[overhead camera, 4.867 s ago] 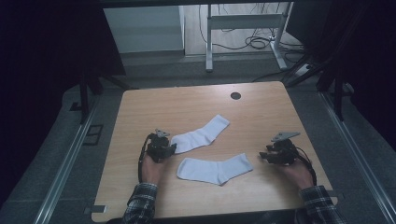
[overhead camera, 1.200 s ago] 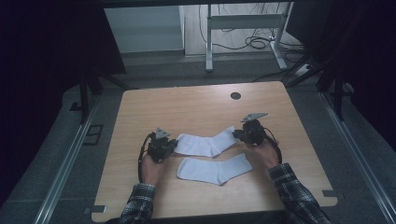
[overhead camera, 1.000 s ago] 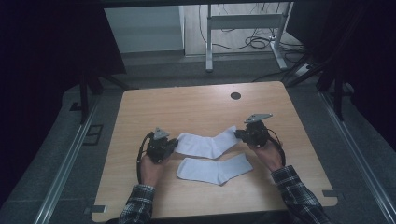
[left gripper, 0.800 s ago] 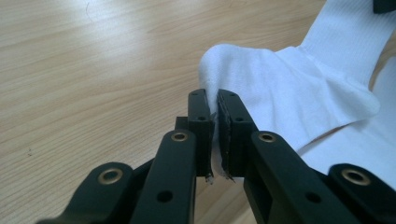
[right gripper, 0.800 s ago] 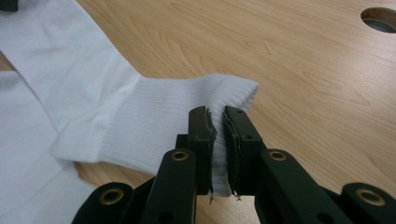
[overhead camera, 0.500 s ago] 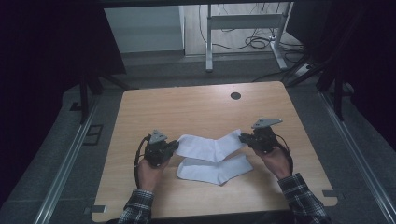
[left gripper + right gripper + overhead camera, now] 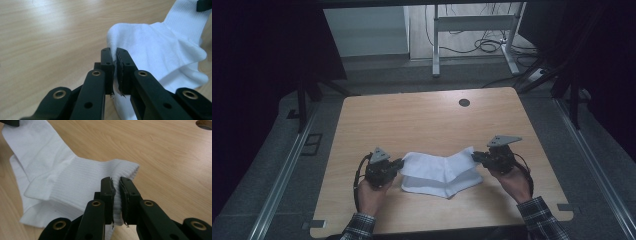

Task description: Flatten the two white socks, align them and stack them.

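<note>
Left hand (image 7: 371, 192): comes in from the near edge of the surface (image 7: 422, 112), left of centre, in a plaid sleeve (image 7: 357, 227); it holds the left claw.
Left claw (image 7: 398, 164): near the surface's near edge, left of the socks, pointing right. In the left gripper view its jaws are pinched nearly together on a fold of white fabric at one end of the top sock (image 7: 152, 47). A dark cable (image 7: 358, 175) loops from it by the wrist.
Top sock (image 7: 437, 164): white, ribbed at the cuff, stretched between the two claws and sagging in the middle; it is over the second sock, and whether it touches it I cannot tell.
Second sock (image 7: 432, 186): white, flat on the surface beneath the first, its edge showing toward the near edge.
Right claw (image 7: 475, 157): right of the socks, pointing left, a grey plate (image 7: 504, 140) on top. In the right gripper view its jaws are clamped on the ribbed cuff (image 7: 100, 182) of the top sock.
Right hand (image 7: 511, 177): comes in from the near edge toward the right corner, plaid sleeve, holding the right claw.
Hole (image 7: 464, 102): a dark round hole near the far edge, right of centre, well apart from the socks.
</note>
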### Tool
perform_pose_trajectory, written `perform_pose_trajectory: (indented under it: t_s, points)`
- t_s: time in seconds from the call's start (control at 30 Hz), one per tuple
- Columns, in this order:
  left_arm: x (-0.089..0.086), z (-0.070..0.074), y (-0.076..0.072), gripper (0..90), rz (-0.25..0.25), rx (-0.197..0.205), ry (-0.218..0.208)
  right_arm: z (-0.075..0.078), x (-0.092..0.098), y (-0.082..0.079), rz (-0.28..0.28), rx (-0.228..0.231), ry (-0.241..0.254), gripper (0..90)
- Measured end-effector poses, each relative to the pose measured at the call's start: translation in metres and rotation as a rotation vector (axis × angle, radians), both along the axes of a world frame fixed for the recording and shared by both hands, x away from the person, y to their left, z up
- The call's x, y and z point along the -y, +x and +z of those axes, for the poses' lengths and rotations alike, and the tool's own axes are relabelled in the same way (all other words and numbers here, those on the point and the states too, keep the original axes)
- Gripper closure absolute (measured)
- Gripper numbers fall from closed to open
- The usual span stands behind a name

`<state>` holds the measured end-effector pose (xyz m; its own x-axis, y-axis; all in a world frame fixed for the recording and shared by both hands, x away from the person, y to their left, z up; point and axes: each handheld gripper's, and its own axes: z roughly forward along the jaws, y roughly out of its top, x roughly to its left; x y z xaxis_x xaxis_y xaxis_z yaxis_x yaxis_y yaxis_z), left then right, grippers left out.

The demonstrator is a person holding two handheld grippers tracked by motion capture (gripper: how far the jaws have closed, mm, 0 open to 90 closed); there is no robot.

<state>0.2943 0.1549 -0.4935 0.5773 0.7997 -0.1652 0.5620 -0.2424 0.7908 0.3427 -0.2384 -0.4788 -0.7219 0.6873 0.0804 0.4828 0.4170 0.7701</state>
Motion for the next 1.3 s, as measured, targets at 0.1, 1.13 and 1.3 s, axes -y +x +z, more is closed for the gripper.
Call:
perform_pose_trajectory:
  t_s: [0.1, 1.13, 1.3]
  points:
    - [-0.002, -0.004, -0.006, 84.4, -0.003, -0.013, -0.001, 0.0, 0.0, -0.006, 0.01, -0.007, -0.004, 80.2]
    - [0.012, -0.028, -0.017, 49.8, 0.015, -0.026, 0.11, -0.024, 0.002, -0.02, -0.001, -0.052, -0.12, 58.0]
    - [0.016, -0.029, -0.017, 45.0, 0.008, -0.022, 0.12, -0.03, -0.003, -0.019, 0.021, -0.041, -0.149, 53.9]
